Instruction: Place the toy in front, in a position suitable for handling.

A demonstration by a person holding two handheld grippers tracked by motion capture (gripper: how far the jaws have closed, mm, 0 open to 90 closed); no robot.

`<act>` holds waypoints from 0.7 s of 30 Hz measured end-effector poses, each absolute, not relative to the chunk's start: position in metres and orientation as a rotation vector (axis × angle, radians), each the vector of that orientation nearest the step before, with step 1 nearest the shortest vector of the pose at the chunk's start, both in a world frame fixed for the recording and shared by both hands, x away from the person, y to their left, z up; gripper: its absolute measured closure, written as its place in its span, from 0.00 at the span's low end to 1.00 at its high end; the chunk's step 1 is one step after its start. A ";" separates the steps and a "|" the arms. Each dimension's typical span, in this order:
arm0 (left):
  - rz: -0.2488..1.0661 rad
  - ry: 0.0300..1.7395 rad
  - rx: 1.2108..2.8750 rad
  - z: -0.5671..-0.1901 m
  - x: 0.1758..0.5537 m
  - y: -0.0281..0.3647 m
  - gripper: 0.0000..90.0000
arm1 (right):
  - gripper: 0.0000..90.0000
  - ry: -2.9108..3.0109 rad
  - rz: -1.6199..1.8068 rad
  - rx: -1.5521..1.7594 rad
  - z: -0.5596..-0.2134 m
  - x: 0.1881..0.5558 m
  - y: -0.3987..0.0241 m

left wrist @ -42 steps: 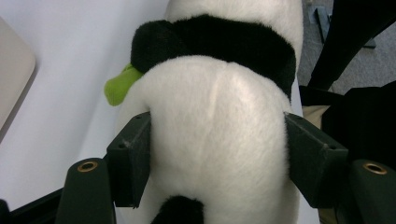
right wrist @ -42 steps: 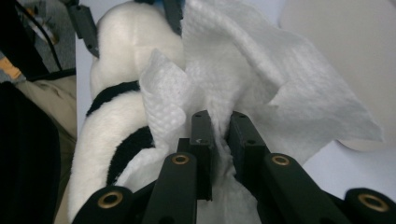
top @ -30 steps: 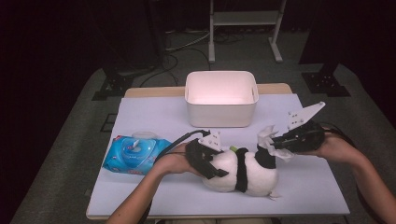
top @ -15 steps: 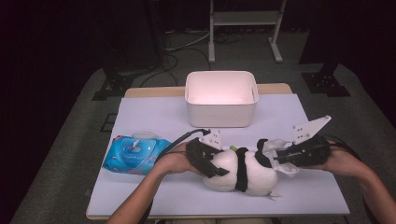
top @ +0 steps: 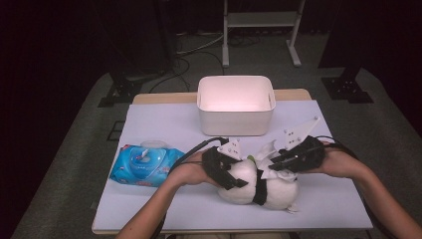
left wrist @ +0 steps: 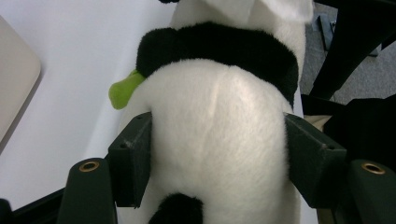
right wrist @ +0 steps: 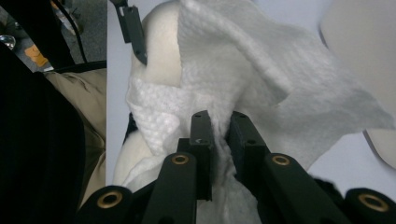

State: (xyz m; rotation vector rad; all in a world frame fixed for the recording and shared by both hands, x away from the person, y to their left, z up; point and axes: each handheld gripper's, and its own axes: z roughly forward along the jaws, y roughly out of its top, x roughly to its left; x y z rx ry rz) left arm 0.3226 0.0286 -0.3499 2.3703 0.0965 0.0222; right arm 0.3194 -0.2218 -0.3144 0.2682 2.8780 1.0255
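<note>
High view first: the white tub (top: 236, 104) sits at the far middle of the table (top: 164, 124), and from up here its inside looks bare, just a pinkish glow on the bottom. Nearer the person than the tub lies the plush panda (top: 259, 186), on its side on the pale lavender tabletop. The left gripper (top: 230, 174) is on the panda's left end, and the right gripper (top: 278, 167) comes in on its right end with a white wipe (top: 271, 149) bunched under it. Left of the tub and closer to the front edge is a blue wipes pack (top: 144, 164), lid shut. Past the tub, the room is dark: grey floor, cables, a metal stand.

Left gripper view: both jaws press into the panda's (left wrist: 219, 135) white body, so it's clamped on the toy. A green bit (left wrist: 122, 89) pokes out by the black band, with the tub's corner (left wrist: 16, 88) off to the side.

Right gripper view: jaws nearly together, pinching the wipe (right wrist: 243, 88), which is draped over the panda (right wrist: 161, 46). The tub's edge (right wrist: 364, 46) is just beyond.
</note>
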 end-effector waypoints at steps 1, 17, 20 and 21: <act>0.022 0.097 2.372 -0.350 0.323 0.029 0.35 | 0.89 2.884 1.015 0.257 -0.315 0.320 -0.219; 0.020 0.101 2.351 -0.350 0.321 0.027 0.36 | 0.88 2.913 0.944 0.219 -0.318 0.330 -0.193; 0.021 0.095 2.356 -0.350 0.321 0.028 0.36 | 0.89 2.902 0.948 0.239 -0.317 0.329 -0.200; 0.018 0.098 2.359 -0.350 0.322 0.028 0.36 | 0.89 2.899 0.946 0.239 -0.316 0.328 -0.202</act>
